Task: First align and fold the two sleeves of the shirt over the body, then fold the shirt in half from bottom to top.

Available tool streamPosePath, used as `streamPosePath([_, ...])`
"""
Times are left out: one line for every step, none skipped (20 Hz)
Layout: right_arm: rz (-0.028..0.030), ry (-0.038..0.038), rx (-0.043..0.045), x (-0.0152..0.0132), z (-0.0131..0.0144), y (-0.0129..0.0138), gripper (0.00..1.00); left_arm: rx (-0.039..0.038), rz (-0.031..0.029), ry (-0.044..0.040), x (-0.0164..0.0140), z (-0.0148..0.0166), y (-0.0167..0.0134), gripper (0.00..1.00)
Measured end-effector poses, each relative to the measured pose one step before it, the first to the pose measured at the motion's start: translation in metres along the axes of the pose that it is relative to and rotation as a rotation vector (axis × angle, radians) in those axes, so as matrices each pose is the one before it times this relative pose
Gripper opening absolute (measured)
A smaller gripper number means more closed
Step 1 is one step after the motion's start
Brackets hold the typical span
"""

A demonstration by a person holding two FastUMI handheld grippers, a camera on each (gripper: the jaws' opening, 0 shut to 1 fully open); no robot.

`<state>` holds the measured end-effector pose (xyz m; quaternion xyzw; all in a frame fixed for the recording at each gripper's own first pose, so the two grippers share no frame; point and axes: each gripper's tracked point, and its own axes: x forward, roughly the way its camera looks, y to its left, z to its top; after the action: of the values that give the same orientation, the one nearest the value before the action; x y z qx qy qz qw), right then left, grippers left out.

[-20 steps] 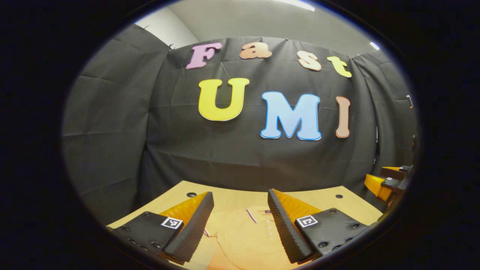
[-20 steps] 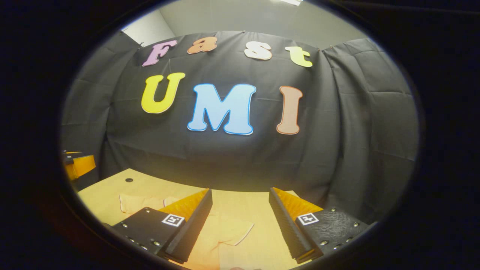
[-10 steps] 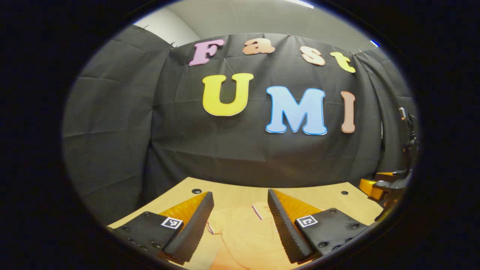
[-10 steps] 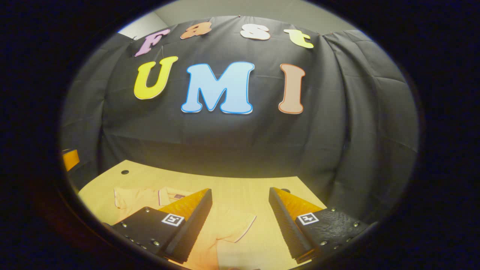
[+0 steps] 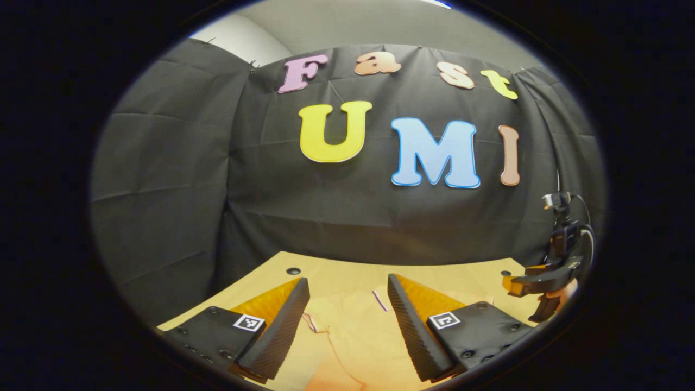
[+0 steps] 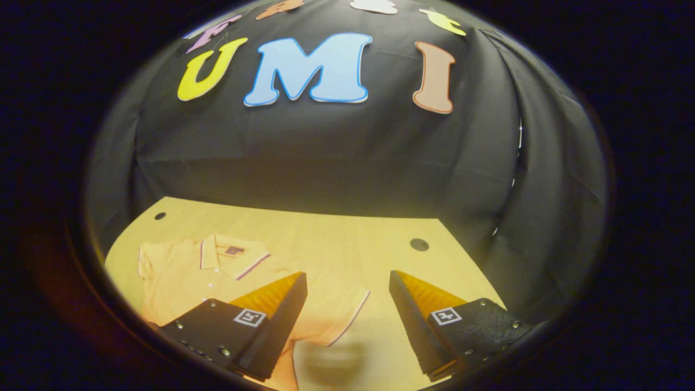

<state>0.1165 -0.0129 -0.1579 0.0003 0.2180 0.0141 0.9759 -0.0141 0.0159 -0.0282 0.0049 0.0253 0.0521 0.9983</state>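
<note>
A pale orange polo shirt (image 6: 184, 274) lies flat on the wooden table (image 6: 336, 239), collar toward the back wall. Its right sleeve (image 6: 342, 312) with a dark-trimmed cuff spreads out just ahead of my right gripper (image 6: 347, 315), which is open and above the cloth. In the left gripper view the shirt (image 5: 353, 331) shows between the fingers of my left gripper (image 5: 347, 320), also open and held above it. The right gripper (image 5: 543, 282) appears at the far right of that view, over the table's edge.
Black cloth walls close the table in at the back and sides. Round holes sit in the tabletop near its back corners (image 6: 419, 244) (image 5: 293, 270). Bare wood lies to the right of the shirt's sleeve.
The right gripper view has tipped downward and moved forward, so more of the table and shirt shows. In the left gripper view the right gripper has moved left and higher. Both stay open.
</note>
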Motion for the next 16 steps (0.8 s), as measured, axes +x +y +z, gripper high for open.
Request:
streamPosePath([0.00478, 0.02118, 0.00101, 0.00858, -0.00739, -0.00052, 0.94, -0.00444, 0.00830, 0.00555, -0.00408, -0.00222, 0.00184, 0.95])
streamPosePath([0.00336, 0.01949, -0.00032, 0.00768, -0.00591, -0.00057, 0.94, -0.00202, 0.00905, 0.00628, -0.00105, -0.00149, 0.00225, 0.94])
streamPosePath([0.00327, 0.01945, 0.00054, 0.00781, -0.00647, 0.00025, 0.95, 0.00038, 0.00779, 0.00463, -0.00174, -0.00170, 0.00213, 0.95])
streamPosePath([0.00319, 0.01668, 0.00254, 0.00717, -0.00384, 0.00054, 0.95, 0.00156, 0.00863, 0.00520, -0.00129, -0.00164, 0.00239, 0.95])
streamPosePath([0.00438, 0.01555, 0.00305, 0.00693, -0.00305, 0.00109, 0.95, 0.00054, 0.00711, 0.00290, -0.00237, -0.00080, 0.00169, 0.95])
streamPosePath([0.00089, 0.01162, 0.00283, 0.00609, -0.00341, 0.00127, 0.94, -0.00042, 0.00587, 0.00296, -0.00239, -0.00257, 0.00172, 0.94])
streamPosePath([-0.00298, 0.01557, 0.00290, 0.00696, -0.00548, -0.00033, 0.95, -0.00048, 0.00593, 0.00233, -0.00274, -0.00110, 0.00187, 0.93])
streamPosePath([-0.00060, 0.01665, 0.00315, 0.00777, -0.00458, 0.00057, 0.95, 0.00081, 0.00530, 0.00188, -0.00283, -0.00080, 0.00184, 0.93])
streamPosePath([-0.00261, 0.01767, 0.00517, 0.00862, -0.00594, -0.00008, 0.95, 0.00262, 0.00650, 0.00262, -0.00213, -0.00134, 0.00120, 0.93])
streamPosePath([0.00125, 0.02064, 0.00811, 0.00675, -0.00546, 0.00014, 0.95, 0.00204, 0.00370, 0.00197, -0.00214, 0.00023, 0.00168, 0.93])
streamPosePath([0.00009, 0.02168, 0.01180, 0.00723, -0.00576, 0.00007, 0.95, 0.00192, 0.00322, 0.00061, -0.00273, -0.00049, 0.00116, 0.93])
streamPosePath([-0.00025, 0.02230, 0.01590, 0.00614, -0.00490, -0.00064, 0.95, 0.00292, 0.00209, 0.00349, -0.00257, -0.00141, 0.00169, 0.93])
streamPosePath([0.00134, 0.02216, 0.01956, 0.00606, -0.00538, -0.00054, 0.94, 0.00404, 0.00253, 0.00307, -0.00168, -0.00077, 0.00111, 0.94])
streamPosePath([0.00160, 0.01700, 0.01983, 0.00378, -0.00284, -0.00105, 0.94, 0.00223, 0.00156, 0.00236, -0.00123, -0.00122, 0.00171, 0.93])
streamPosePath([0.00113, 0.00763, 0.01737, 0.00460, -0.00205, -0.00084, 0.93, 0.00092, 0.00063, 0.00163, -0.00166, -0.00123, 0.00078, 0.93])
streamPosePath([-0.00476, 0.00594, 0.01072, 0.00286, -0.00047, -0.00163, 0.93, -0.00109, 0.00084, 0.00256, -0.00177, -0.00109, 0.00136, 0.93])
